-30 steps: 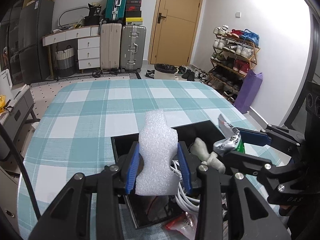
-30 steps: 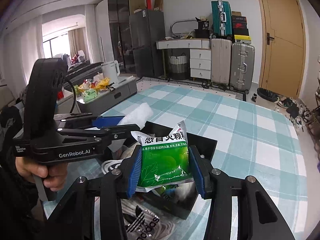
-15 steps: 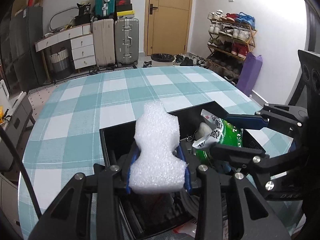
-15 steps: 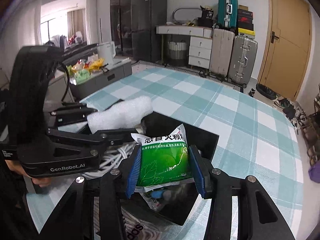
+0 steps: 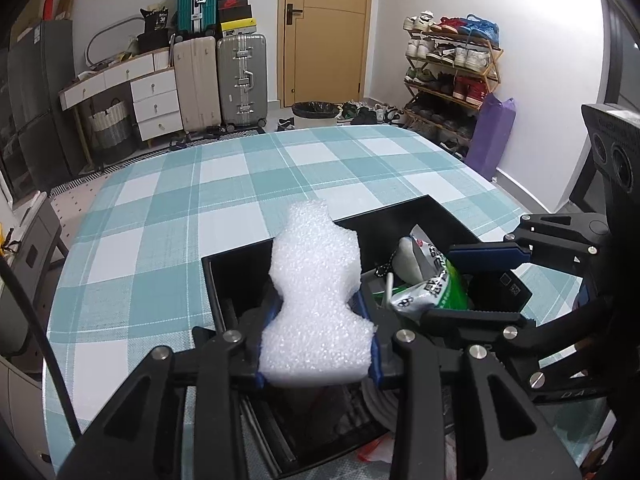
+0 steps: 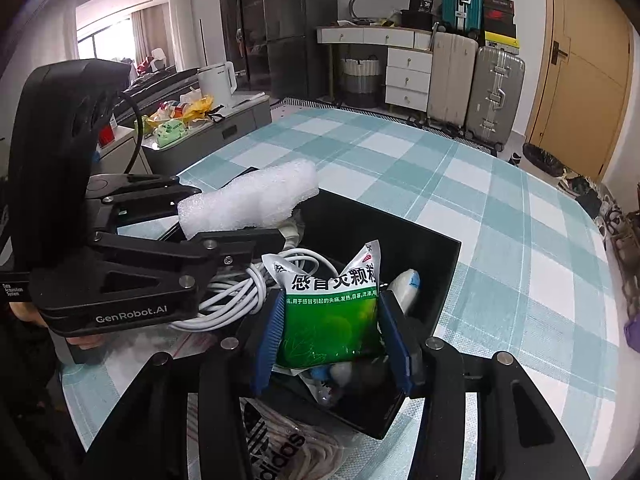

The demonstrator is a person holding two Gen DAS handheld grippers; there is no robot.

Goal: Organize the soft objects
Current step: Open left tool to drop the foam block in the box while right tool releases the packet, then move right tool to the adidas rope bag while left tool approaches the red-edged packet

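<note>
Above the black box [image 5: 240, 280], left tongs [image 5: 318, 328] are pinching white foam [image 5: 316, 300], right tongs [image 6: 332, 336] gripping a green sachet [image 6: 332, 320]; lowering each separately should avoid tangling the white cable [image 6: 240, 296].

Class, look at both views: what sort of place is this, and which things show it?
Most likely a lived-in home: a shoe rack by the door, suitcases against the wall, and a kettle on a side unit.

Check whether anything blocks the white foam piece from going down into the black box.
Partly blocked. The white foam piece, held in the left gripper, hangs over the black box. Below it lies a coiled white cable, and the right gripper holds a green sachet beside it.
</note>
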